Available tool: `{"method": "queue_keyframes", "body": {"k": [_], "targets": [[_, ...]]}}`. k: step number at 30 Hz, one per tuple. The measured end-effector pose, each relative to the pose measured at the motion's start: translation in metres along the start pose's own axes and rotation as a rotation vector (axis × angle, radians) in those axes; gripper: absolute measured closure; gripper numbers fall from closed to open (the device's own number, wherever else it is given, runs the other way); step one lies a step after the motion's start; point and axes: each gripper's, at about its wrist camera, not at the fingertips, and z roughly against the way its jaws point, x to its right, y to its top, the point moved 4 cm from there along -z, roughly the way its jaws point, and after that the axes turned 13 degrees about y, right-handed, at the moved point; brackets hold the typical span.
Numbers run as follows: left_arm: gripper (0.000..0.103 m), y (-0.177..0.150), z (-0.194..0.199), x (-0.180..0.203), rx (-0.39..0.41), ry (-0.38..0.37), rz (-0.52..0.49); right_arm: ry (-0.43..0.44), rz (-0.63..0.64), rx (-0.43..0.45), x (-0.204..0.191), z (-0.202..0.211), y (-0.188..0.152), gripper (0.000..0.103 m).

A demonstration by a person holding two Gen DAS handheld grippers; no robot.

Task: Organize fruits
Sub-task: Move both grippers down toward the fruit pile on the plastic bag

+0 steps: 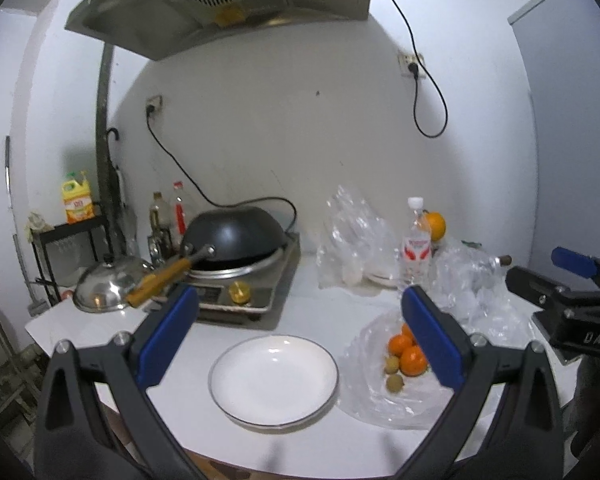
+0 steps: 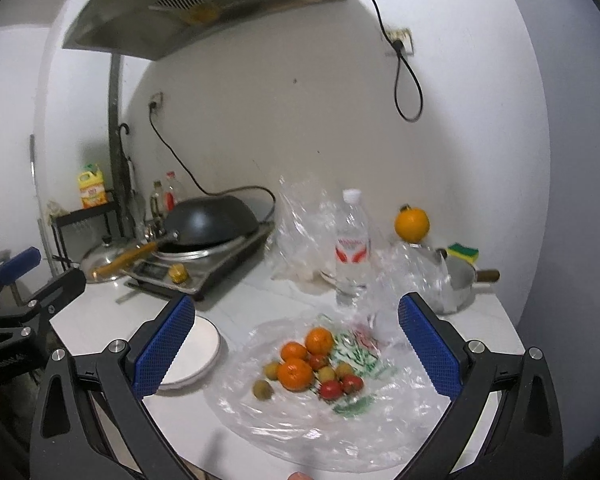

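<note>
A pile of small fruits lies on a clear plastic bag on the white counter: tangerines, small red fruits and yellow-brown fruits. The tangerines also show in the left wrist view. An empty white plate sits left of the bag; it also shows in the right wrist view. My left gripper is open above the plate. My right gripper is open above the fruits. Both hold nothing.
An induction cooker with a black wok and a steel lid stand at the back left. A water bottle, crumpled plastic bags, a large orange, a steel pot and a sponge stand behind the fruits.
</note>
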Motion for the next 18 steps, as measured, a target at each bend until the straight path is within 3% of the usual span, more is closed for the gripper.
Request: {"method": "queue_keyframes", "body": {"k": [13, 18], "targets": [[0.001, -0.049, -0.057, 0.07, -0.146, -0.058, -0.14, -0.02, -0.066, -0.131, 0.062, -0.039, -0.045, 0.001], [0.001, -0.07, -0.08, 0.099, -0.209, -0.099, -0.191, -0.016, -0.081, -0.17, 0.075, -0.05, -0.059, 0.01]]}}
